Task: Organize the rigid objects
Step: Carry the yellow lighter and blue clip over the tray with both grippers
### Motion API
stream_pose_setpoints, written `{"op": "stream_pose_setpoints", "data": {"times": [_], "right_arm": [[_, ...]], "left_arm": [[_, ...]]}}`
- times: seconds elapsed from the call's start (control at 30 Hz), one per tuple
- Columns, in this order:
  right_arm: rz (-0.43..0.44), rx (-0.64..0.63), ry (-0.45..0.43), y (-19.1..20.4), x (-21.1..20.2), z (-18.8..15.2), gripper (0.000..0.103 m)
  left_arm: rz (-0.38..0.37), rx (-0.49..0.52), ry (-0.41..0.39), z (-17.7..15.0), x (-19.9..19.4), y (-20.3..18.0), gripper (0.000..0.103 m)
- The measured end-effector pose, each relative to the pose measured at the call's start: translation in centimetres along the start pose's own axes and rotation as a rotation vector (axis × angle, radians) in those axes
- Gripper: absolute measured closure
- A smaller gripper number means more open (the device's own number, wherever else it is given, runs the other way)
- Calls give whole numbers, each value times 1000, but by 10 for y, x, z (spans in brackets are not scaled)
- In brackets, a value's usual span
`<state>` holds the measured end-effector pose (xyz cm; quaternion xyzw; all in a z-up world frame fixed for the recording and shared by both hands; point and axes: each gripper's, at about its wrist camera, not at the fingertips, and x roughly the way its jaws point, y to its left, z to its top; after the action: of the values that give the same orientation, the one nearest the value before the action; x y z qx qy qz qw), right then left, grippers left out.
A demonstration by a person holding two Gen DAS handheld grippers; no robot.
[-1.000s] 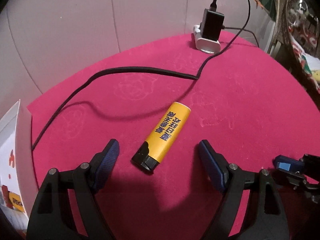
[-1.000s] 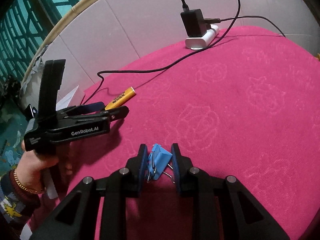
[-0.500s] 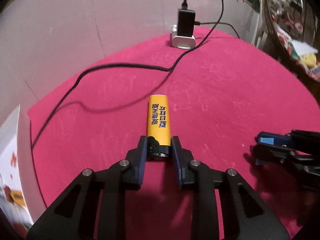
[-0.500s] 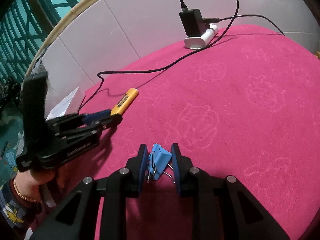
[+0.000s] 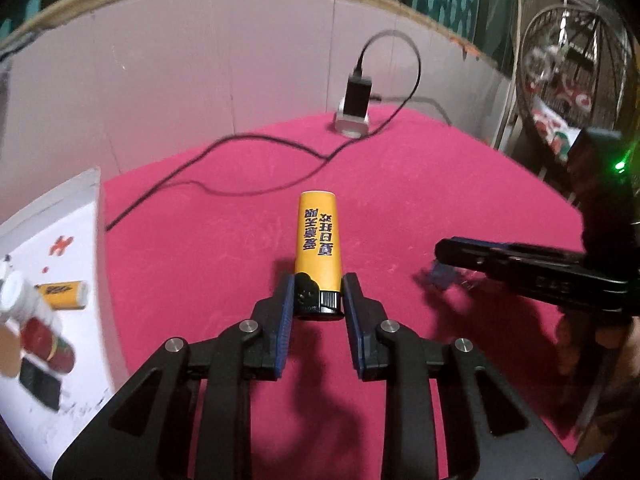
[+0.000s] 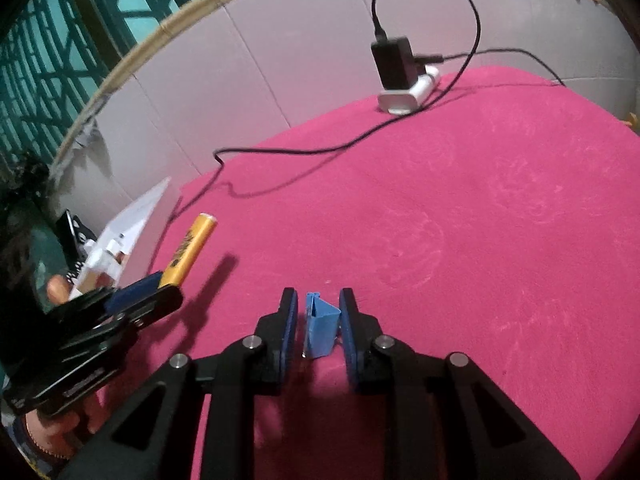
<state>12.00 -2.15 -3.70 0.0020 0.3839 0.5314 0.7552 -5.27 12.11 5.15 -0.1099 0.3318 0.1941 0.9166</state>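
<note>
A yellow lighter (image 5: pixel 318 236) with dark print sticks forward out of my left gripper (image 5: pixel 318 280), which is shut on its black head and holds it above the pink cloth. The right wrist view has the same lighter (image 6: pixel 192 248) and left gripper (image 6: pixel 160 288) at the left, near the white box. My right gripper (image 6: pixel 318 296) sits low over the cloth. Its jaws are closing tight on a small blue binder clip (image 6: pixel 320 328) that stands between the pads. In the left wrist view the right gripper (image 5: pixel 444 252) shows as a dark bar at the right.
An open white box (image 5: pixel 80 240) at the table's left edge holds another yellow lighter (image 5: pixel 64 294), a red-and-white bottle and a black item. A charger (image 5: pixel 356 96) sits on a white power strip at the back. Its black cable (image 5: pixel 240 140) trails across the pink cloth (image 5: pixel 440 180).
My left gripper shut on the lighter, lifted it and carried it left toward the white box. The right gripper squeezed further on the blue clip, staying in place.
</note>
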Motion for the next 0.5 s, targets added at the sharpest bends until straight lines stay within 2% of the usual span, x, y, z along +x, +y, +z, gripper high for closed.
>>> {"op": "stream_pose_setpoints", "data": {"times": [0.2, 0.5], "right_arm": [[14, -23, -41, 18, -20, 0, 90], [49, -110, -78, 60, -41, 5, 90]], "left_arm": [[-14, -47, -67, -1, -35, 8, 79], [22, -130, -167, -10, -88, 40, 79]]}}
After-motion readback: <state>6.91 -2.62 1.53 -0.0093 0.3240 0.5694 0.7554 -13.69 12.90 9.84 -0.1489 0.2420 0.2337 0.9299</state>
